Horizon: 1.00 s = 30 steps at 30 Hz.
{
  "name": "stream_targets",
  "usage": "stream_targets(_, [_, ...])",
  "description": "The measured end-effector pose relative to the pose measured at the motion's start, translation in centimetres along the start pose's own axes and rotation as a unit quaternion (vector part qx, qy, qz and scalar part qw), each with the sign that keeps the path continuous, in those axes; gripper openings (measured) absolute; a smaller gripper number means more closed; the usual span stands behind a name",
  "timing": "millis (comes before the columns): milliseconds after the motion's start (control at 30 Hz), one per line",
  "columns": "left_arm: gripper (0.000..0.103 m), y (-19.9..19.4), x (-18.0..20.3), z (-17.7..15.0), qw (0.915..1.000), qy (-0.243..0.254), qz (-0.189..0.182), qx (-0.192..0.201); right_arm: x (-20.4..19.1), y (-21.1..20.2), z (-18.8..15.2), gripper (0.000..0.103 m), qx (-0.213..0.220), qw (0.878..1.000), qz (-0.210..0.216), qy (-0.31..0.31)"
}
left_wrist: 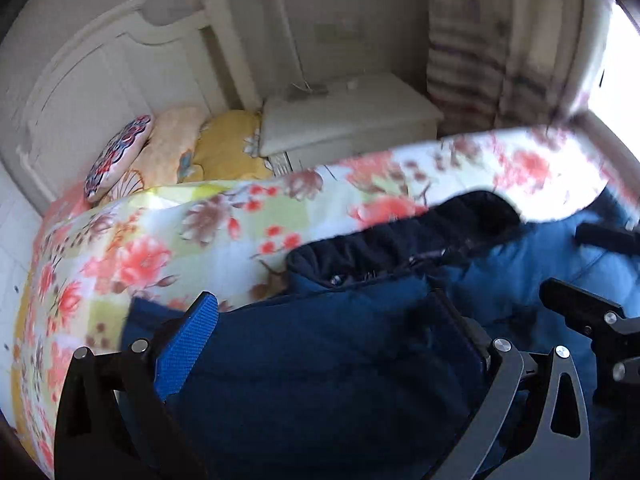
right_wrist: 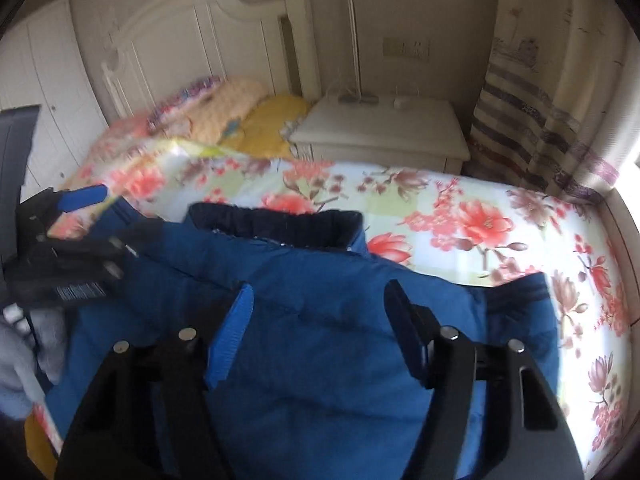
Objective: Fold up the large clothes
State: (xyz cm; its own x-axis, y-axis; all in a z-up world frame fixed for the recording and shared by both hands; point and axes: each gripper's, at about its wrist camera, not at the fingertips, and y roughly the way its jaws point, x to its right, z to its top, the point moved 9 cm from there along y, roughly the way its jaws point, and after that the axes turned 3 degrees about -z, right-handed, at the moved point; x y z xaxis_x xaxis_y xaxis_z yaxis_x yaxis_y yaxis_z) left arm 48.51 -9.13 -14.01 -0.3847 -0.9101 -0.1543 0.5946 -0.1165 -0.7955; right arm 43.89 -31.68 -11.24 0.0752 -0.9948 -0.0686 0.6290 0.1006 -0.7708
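Observation:
A blue padded jacket (left_wrist: 340, 372) (right_wrist: 320, 392) with a dark ribbed collar (left_wrist: 400, 236) (right_wrist: 276, 220) lies spread on the floral bedsheet (left_wrist: 160, 248) (right_wrist: 460, 216). In the left wrist view my left gripper (left_wrist: 324, 300) stands wide open above the jacket, below the collar, its blue pad (left_wrist: 192, 344) clear of the fabric. My right gripper (right_wrist: 320, 286) is also open, hovering over the jacket's body with cloth below the gap. Each gripper shows at the edge of the other's view: the right gripper (left_wrist: 580, 272) and the left gripper (right_wrist: 100, 220). Neither grips the jacket.
A white headboard (right_wrist: 224, 40) and several pillows (left_wrist: 168, 148) are at the bed's far end. A white nightstand (right_wrist: 380, 132) stands beside the bed, with a striped curtain (right_wrist: 532, 120) and bright window at right. A person's pale sleeve (right_wrist: 16, 364) is at left.

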Motion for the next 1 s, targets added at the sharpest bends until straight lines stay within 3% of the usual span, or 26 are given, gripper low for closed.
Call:
stream_targets(100, [0.099,2.6,0.2,-1.2,0.9994,-0.018,-0.019,-0.022,-0.6,2.5,-0.4,0.073,-0.02,0.999,-0.015,-0.023])
stream_targets(300, [0.099,3.4,-0.3,-1.6,0.9986,-0.045,-0.027,-0.005,-1.3,6.7,-1.3,0.082,-0.05,0.998,-0.027,-0.04])
stream_targets(633, [0.099,3.3,-0.2,-1.7,0.9988,-0.045,-0.02,0.003,-1.3,7.0,-1.6,0.083,-0.033,0.997,-0.045,-0.048])
stream_targets(733, [0.099,3.3,-0.1,-1.7,0.9991,-0.041,-0.012,0.004,-0.8,6.6,-1.6,0.081,-0.022,0.999,-0.031,-0.026])
stream_targets(933, [0.099,3.0,-0.6,-1.6,0.9991,-0.039,-0.013,-0.01,-0.8,6.8,-1.6,0.082,-0.024,0.997,-0.068,-0.037])
stream_targets(1000, [0.099,1.8,-2.3,-1.5,0.999,-0.045,0.005,-0.004,-0.8,6.9,-1.7,0.083,-0.043,0.996,-0.062,-0.045])
